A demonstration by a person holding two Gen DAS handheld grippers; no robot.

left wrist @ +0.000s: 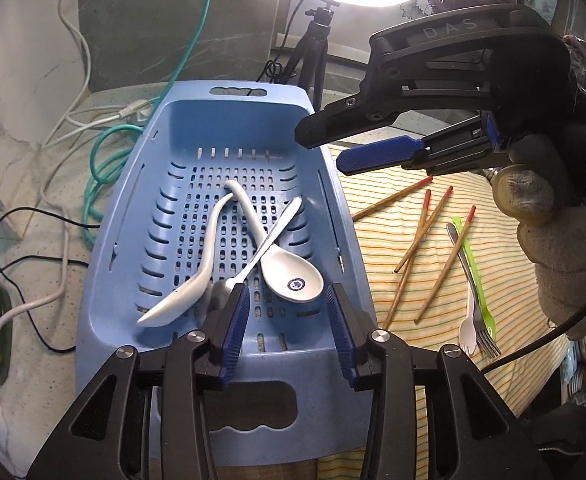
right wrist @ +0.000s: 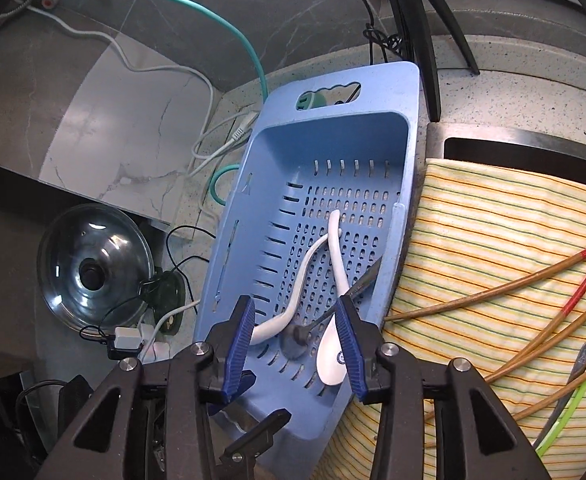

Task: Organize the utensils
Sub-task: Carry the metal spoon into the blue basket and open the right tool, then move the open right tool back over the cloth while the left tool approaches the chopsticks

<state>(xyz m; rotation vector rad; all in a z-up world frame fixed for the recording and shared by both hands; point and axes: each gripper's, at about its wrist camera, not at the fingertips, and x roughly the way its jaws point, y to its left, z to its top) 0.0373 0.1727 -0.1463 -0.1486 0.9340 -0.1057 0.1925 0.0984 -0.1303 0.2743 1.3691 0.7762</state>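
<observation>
Both grippers, left [left wrist: 287, 300] and right [right wrist: 297, 320], are being held part-open, empty, over basket [left wrist: 105, 240]; spoons [left wrist: 293, 276] are crossing, risking snags.

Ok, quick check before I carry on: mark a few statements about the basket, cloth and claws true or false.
1. Spoons lie inside the blue basket. True.
2. The chopsticks are in the basket. False: they lie on the striped cloth.
3. The right claw holds a spoon. False: its jaws are apart and grip nothing.
4. A green utensil lies beside a metal fork on the cloth. True.
5. The left claw is clamped on the basket rim. False: it is open above the basket.
</observation>
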